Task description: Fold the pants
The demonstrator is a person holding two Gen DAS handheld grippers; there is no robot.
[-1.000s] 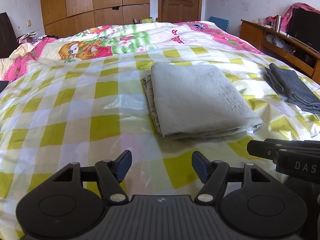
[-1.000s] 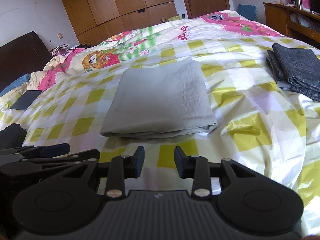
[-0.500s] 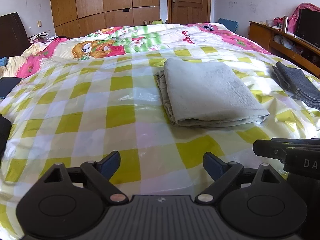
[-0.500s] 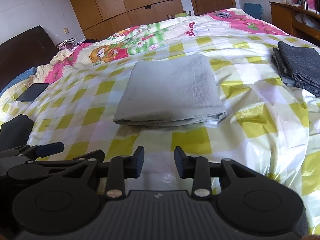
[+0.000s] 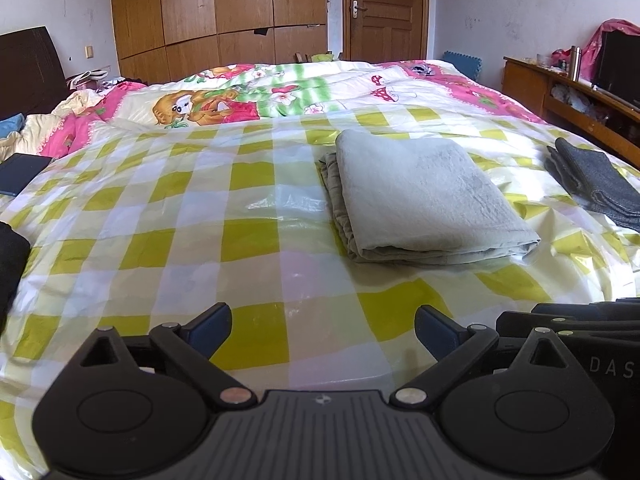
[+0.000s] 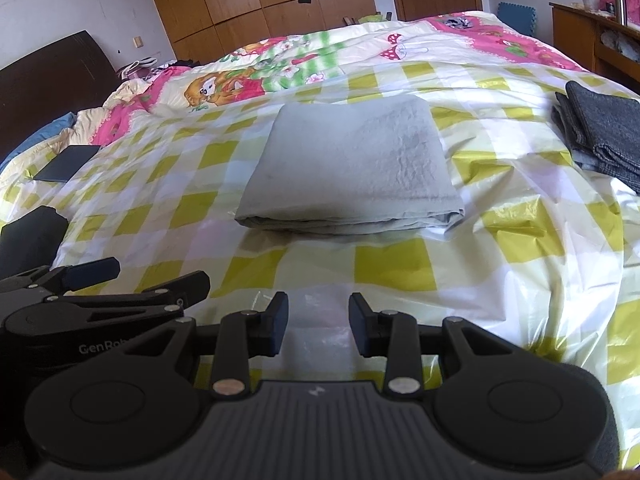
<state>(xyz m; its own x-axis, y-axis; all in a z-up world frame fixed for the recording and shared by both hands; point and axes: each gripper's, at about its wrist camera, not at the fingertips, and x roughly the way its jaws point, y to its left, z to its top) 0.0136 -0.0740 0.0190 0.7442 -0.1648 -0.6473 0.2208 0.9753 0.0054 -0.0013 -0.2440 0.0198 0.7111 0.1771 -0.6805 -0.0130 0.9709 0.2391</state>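
1. The left gripper (image 5: 323, 330) has its two fingers spread wide apart, with nothing between them. Only the checked cover shows in the gap.
2. The right gripper (image 6: 319, 322) has its fingers closer together, but there is a gap and they hold nothing.
3. Both grippers hang low over the near edge of the bed, side by side. The right one peeks in at the right edge of the left view.
4. Under them lies a shiny plastic sheet (image 5: 192, 216) with yellow and white squares. It is spread over the bed and has some wrinkles.
5. The pants (image 6: 352, 164) are pale grey-green and folded into a neat flat stack. They rest on the sheet in front of both grippers, not touching them.
6. To the right, apart from the pants, sits a dark grey folded cloth (image 6: 604, 128), maybe jeans, though it is hard to tell.
7. Farther back is a bright quilt (image 5: 224, 96) with pink and cartoon pictures.
8. Behind the bed stand a wooden wardrobe (image 5: 216, 12) and a brown door (image 5: 386, 8).
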